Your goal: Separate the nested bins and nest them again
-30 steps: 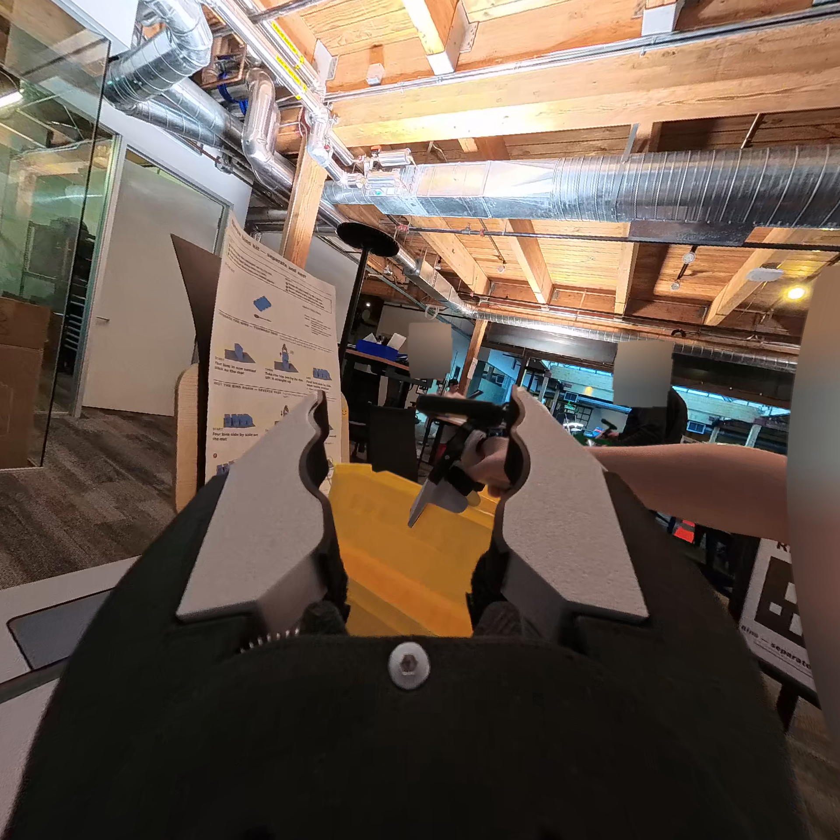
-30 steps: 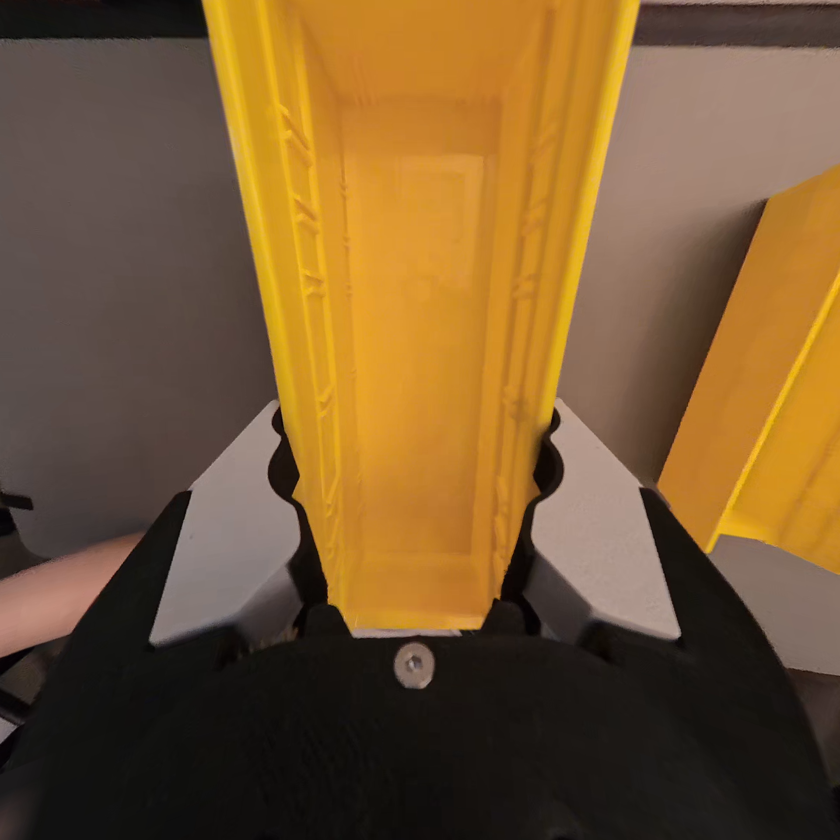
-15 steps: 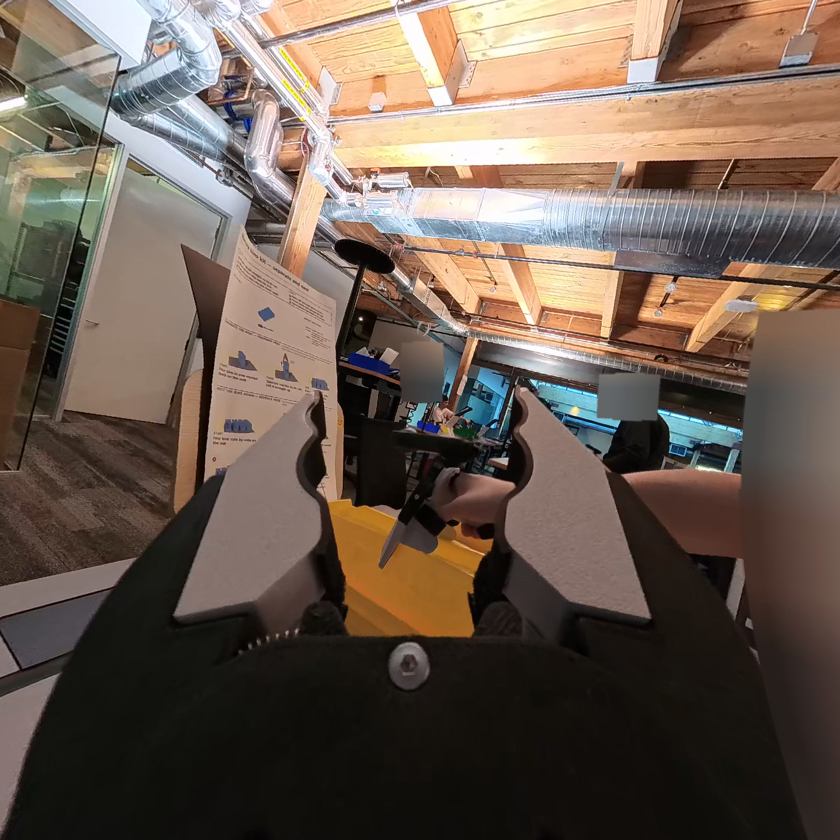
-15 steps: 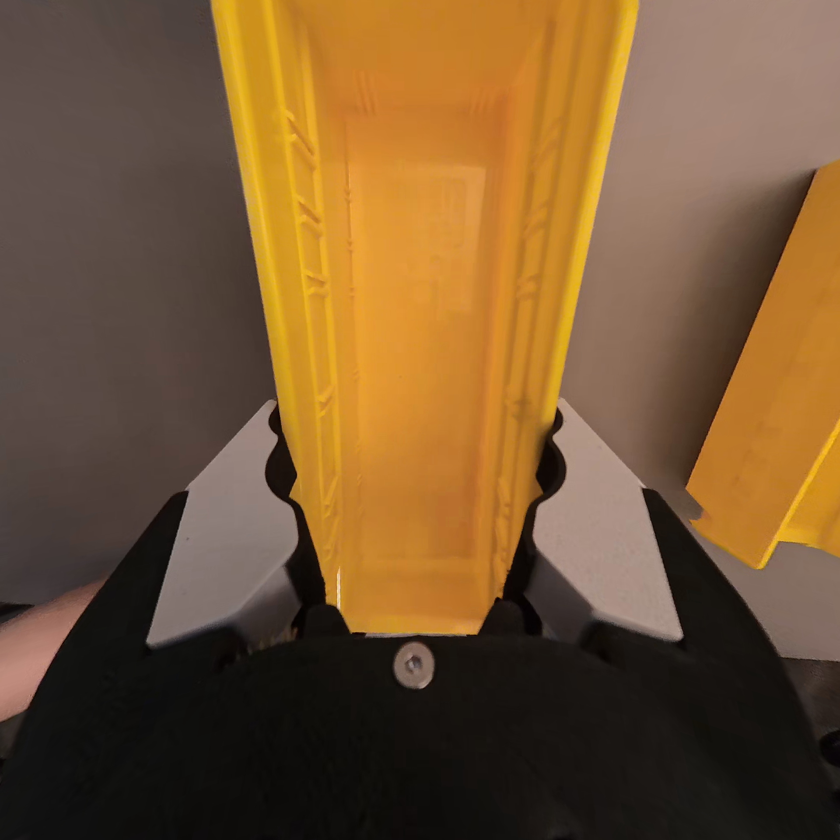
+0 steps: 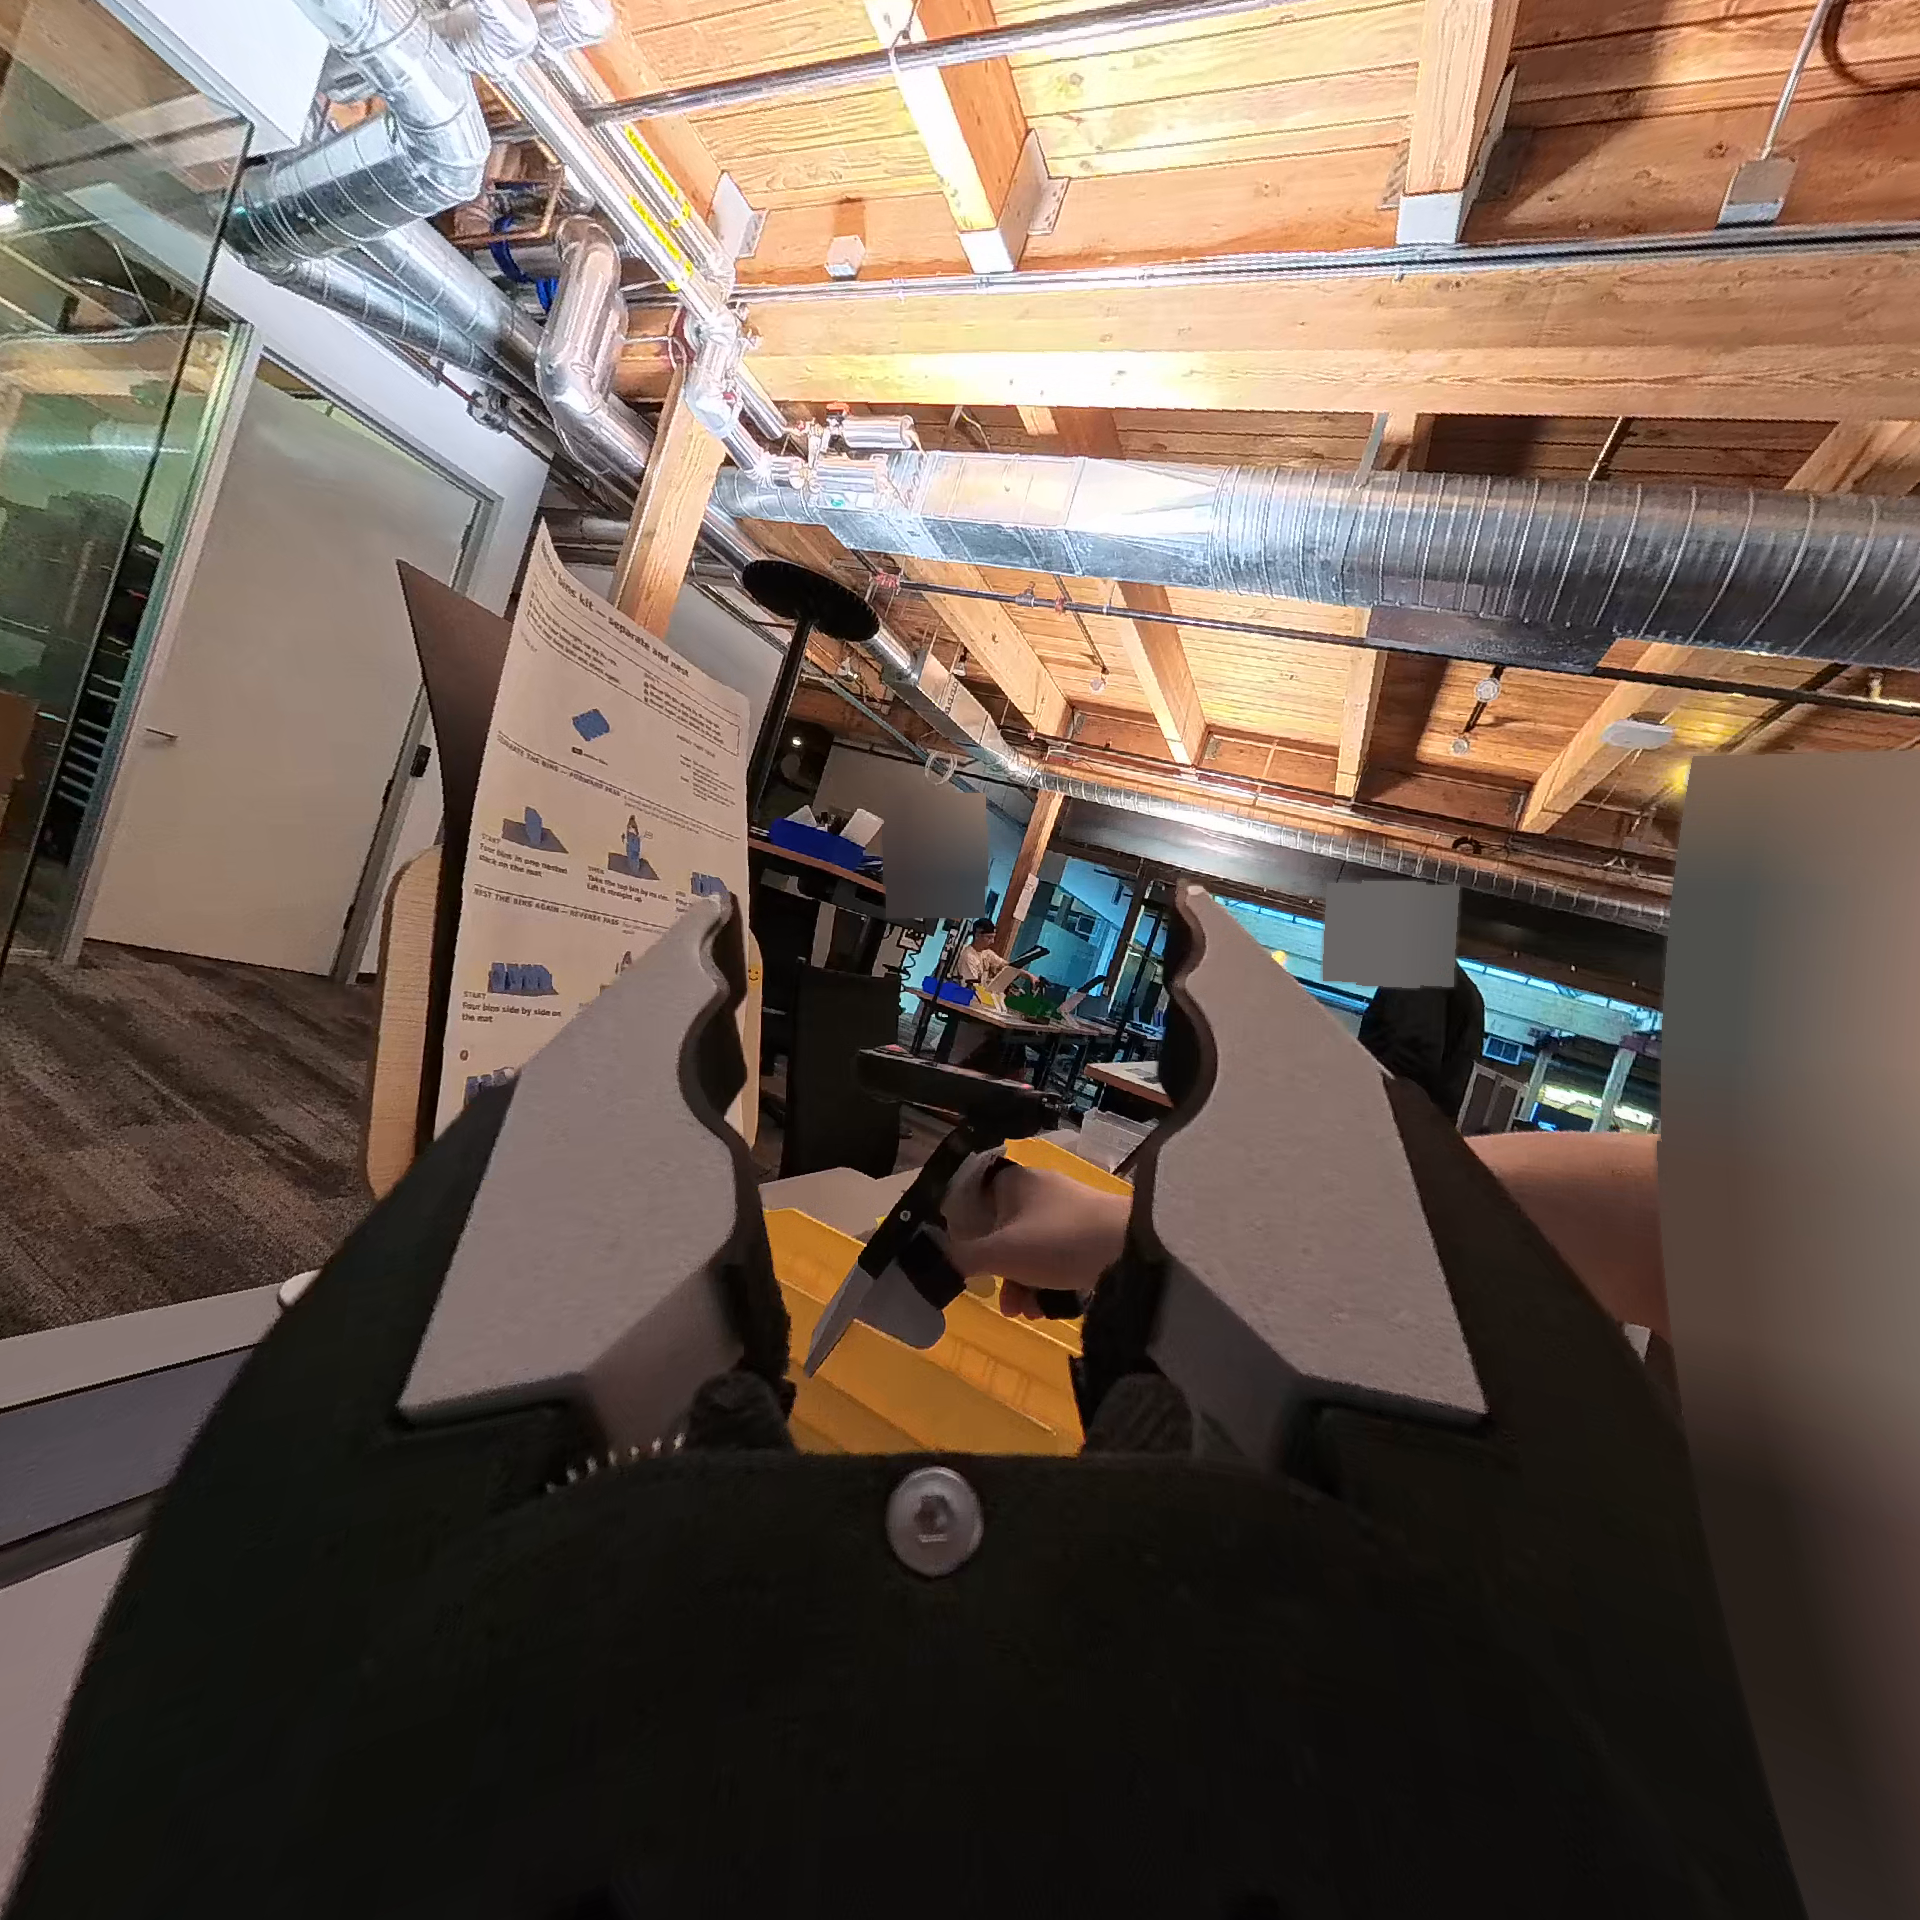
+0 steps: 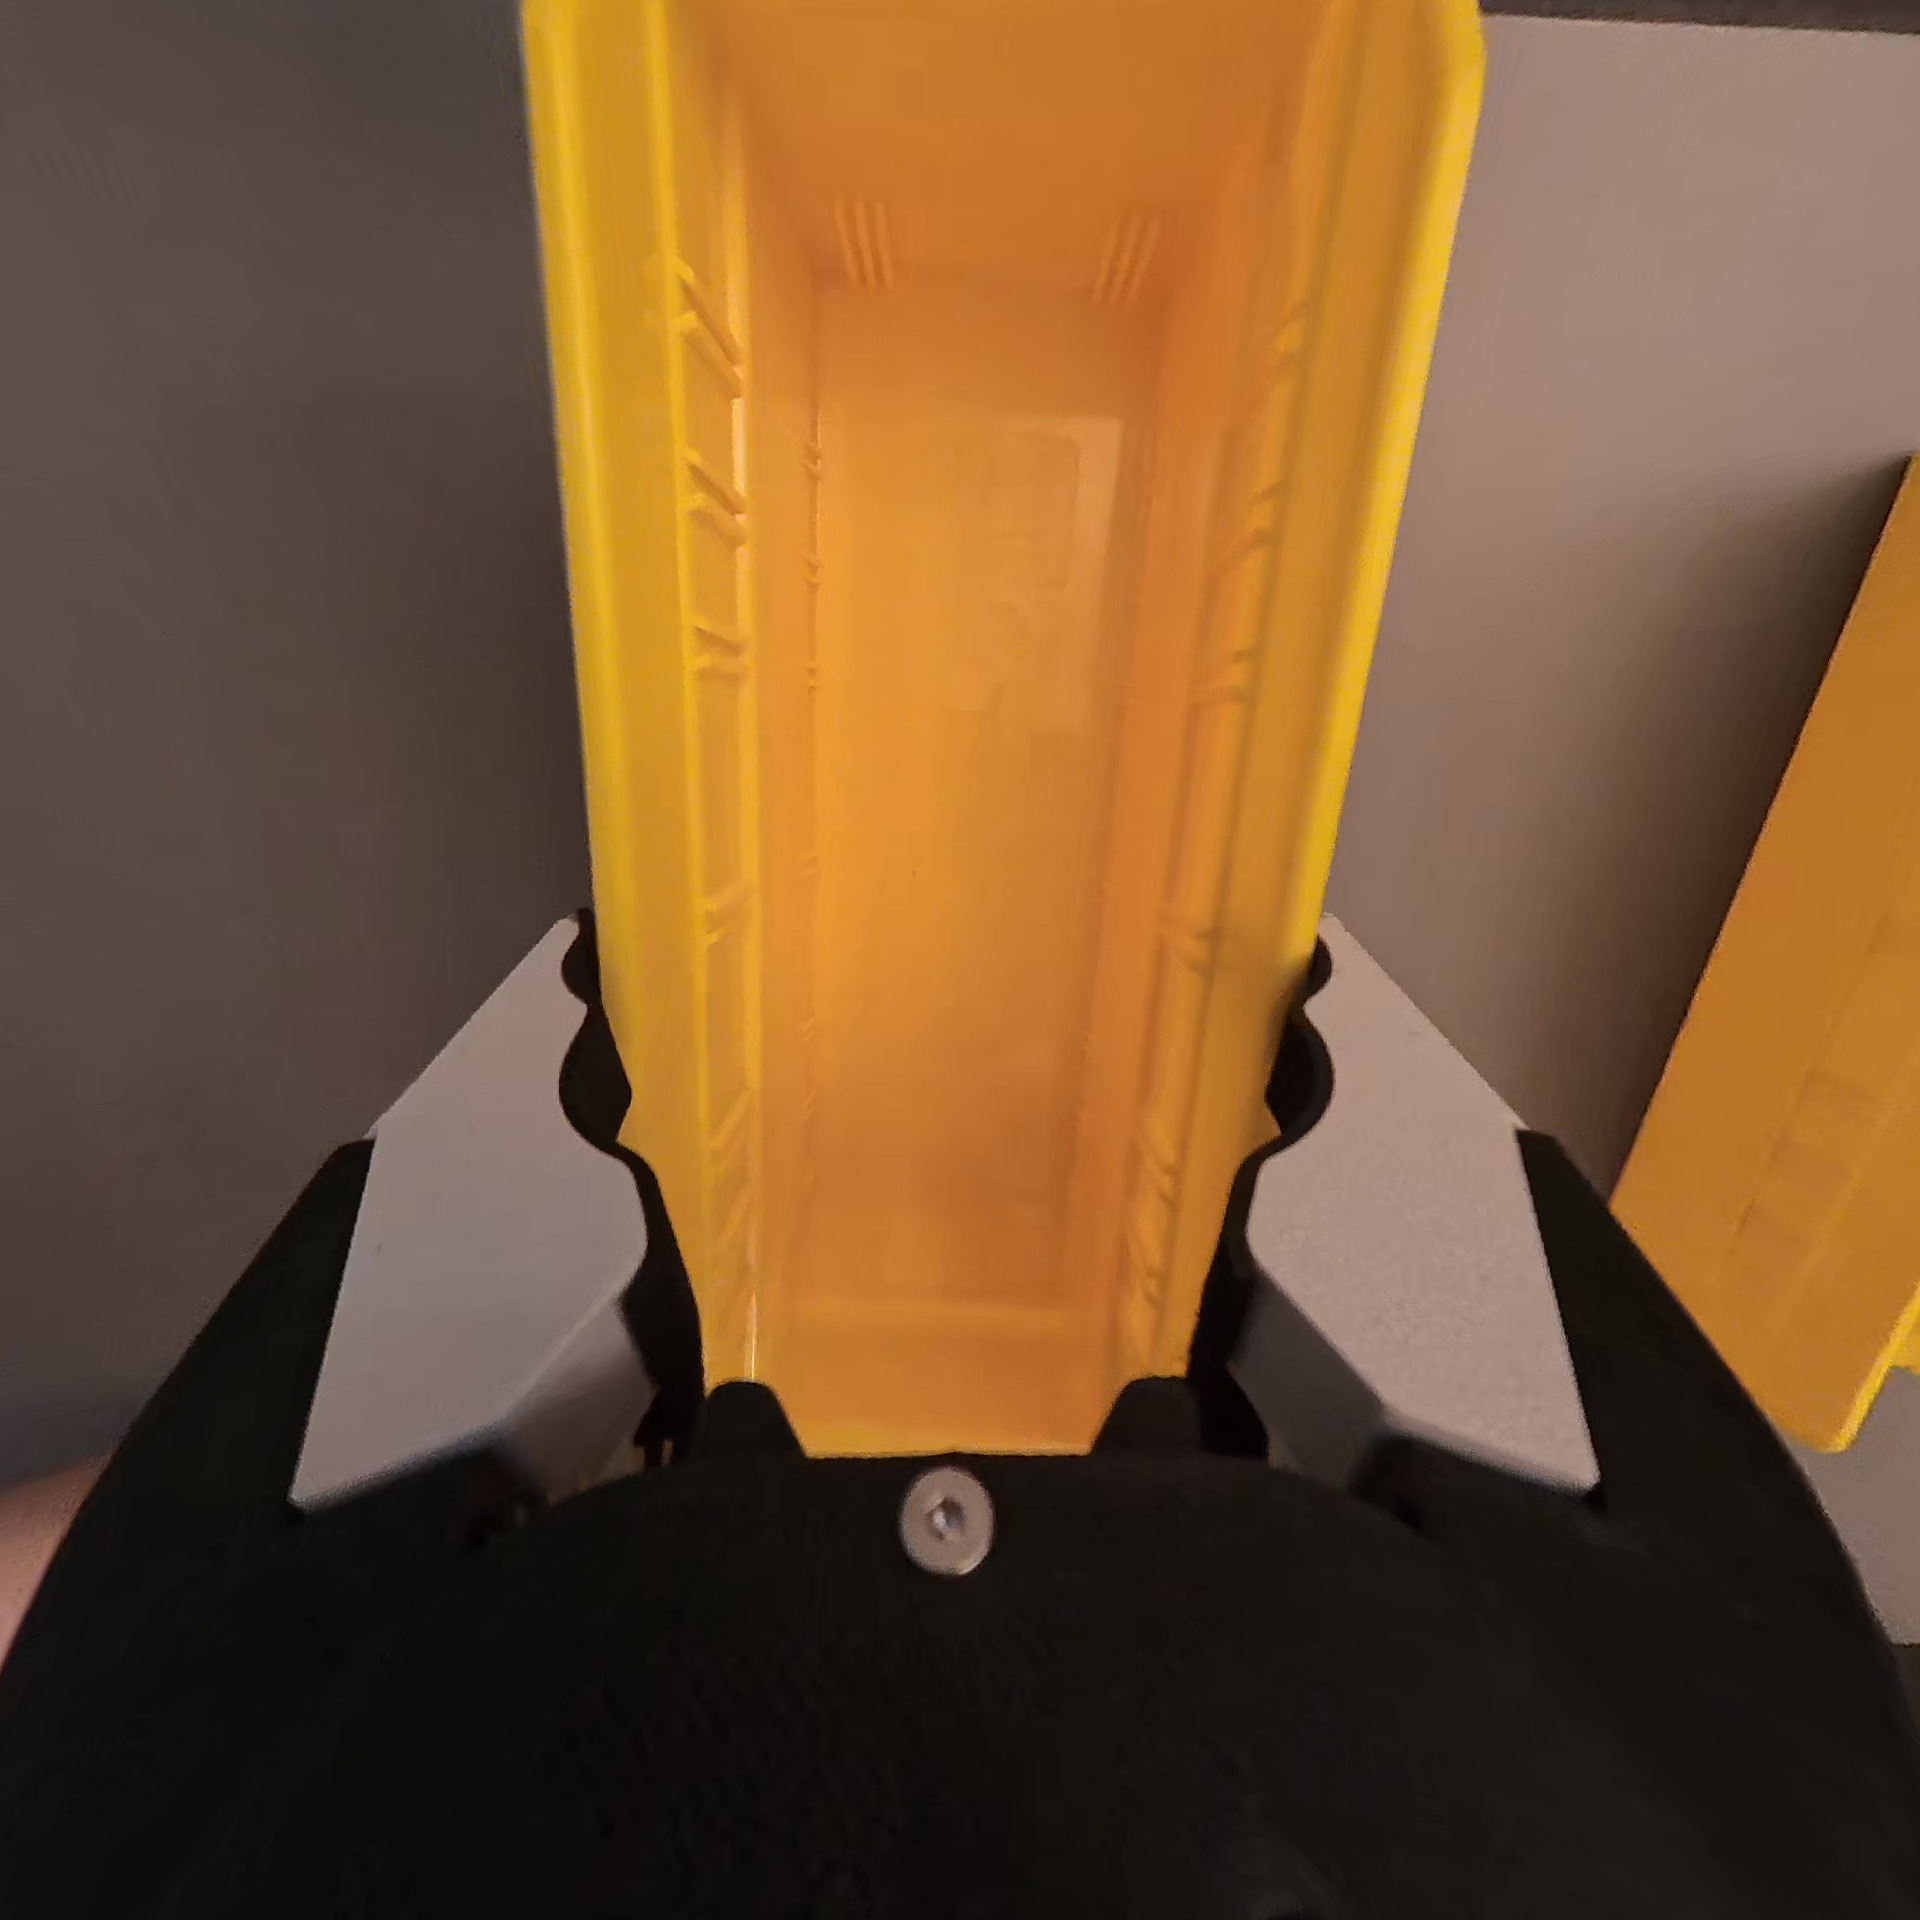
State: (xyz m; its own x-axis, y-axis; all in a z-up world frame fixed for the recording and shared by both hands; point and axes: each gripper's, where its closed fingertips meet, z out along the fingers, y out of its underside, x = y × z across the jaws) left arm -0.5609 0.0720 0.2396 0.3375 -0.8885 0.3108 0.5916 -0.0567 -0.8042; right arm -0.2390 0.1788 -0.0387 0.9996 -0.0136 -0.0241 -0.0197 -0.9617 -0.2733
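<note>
The table (image 6: 260, 623) shows in the right wrist view as a plain grey surface. A long yellow bin (image 6: 987, 727) lies along it with its open top toward the camera. To the right of that bin, apart from it with bare grey between, a second yellow bin (image 6: 1787, 1039) lies at a slant, cut off by the picture's edge. In the left wrist view the table's pale edge (image 5: 125, 1351) runs left of the yellow bins (image 5: 935, 1382), with a darker grey band (image 5: 94, 1455) just below it.
</note>
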